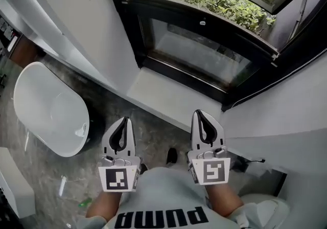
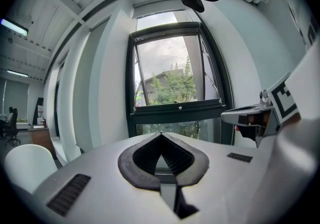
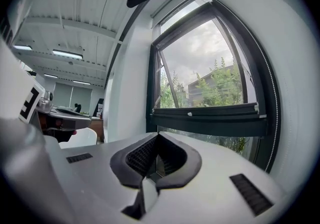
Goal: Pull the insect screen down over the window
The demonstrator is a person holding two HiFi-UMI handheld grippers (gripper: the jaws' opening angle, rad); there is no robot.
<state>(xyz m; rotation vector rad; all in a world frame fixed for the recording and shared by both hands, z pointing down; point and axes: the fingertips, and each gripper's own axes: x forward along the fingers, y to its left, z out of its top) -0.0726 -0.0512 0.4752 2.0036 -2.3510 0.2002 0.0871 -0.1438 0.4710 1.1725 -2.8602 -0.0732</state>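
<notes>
The black-framed window (image 1: 204,44) lies ahead; it has a lower fixed pane and an upper sash (image 2: 170,68) open to trees. A cross bar (image 3: 210,114) with a small white knob (image 1: 203,22) divides the two. A pale housing (image 3: 175,4) runs along the window's top, and a thin cord (image 3: 270,93) hangs down its right side. No mesh shows across the opening. My left gripper (image 1: 124,119) and right gripper (image 1: 198,112) are held side by side at waist height, well short of the window. Both are shut and empty, as their own views show: left gripper (image 2: 161,134), right gripper (image 3: 158,135).
A white sill (image 1: 168,97) runs below the window, between white walls. A white rounded shell seat (image 1: 48,108) stands on the dark stone floor at the left. A black shoe (image 1: 171,156) shows between the grippers, and a small green item (image 1: 84,203) lies on the floor.
</notes>
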